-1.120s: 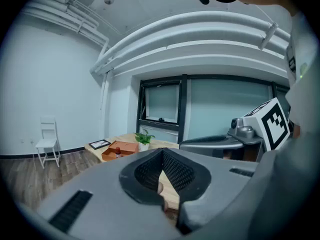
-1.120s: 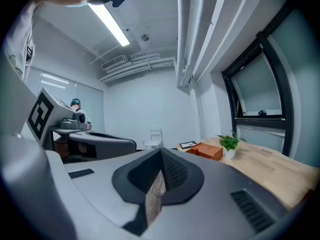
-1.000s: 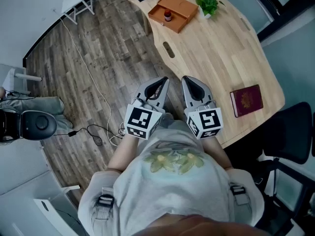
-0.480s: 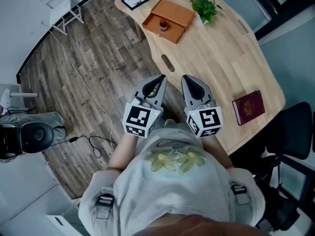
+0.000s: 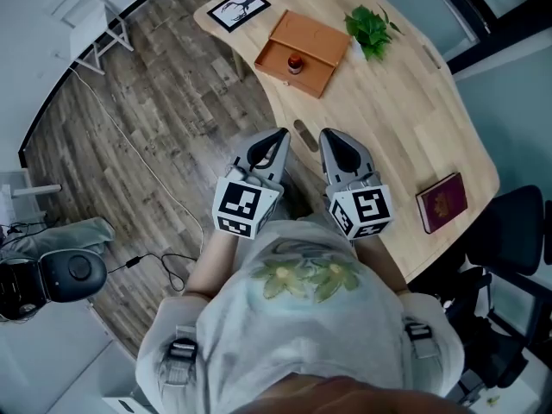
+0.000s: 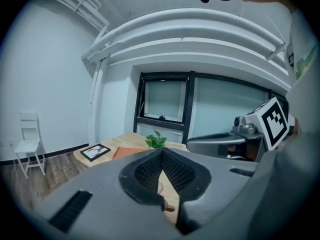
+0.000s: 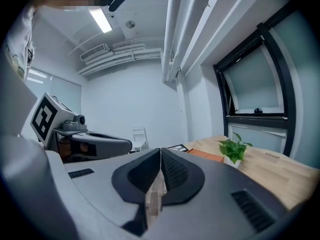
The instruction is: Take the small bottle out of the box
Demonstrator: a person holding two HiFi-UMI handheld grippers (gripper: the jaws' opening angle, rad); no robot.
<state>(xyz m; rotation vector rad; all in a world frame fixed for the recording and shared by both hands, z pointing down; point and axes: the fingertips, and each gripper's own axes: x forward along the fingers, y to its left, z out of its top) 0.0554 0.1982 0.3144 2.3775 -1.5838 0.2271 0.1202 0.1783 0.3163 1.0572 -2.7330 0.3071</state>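
my left gripper (image 5: 281,134) and right gripper (image 5: 327,134) sit side by side just in front of my chest, at the near edge of the table (image 5: 388,110), both with jaws pressed together and holding nothing. a red book (image 5: 442,202) lies by the right edge. the small bottle (image 5: 295,61) stands inside the open orange box (image 5: 317,33) near the far left corner, between a framed picture (image 5: 238,7) and a plant (image 5: 369,28).

Office-type room: wooden table (image 5: 384,110) with plant (image 5: 369,31), black swivel chair (image 5: 514,231), plank floor (image 5: 155,128), black-framed windows (image 6: 162,101), exposed ceiling pipes (image 7: 190,39), white walls.
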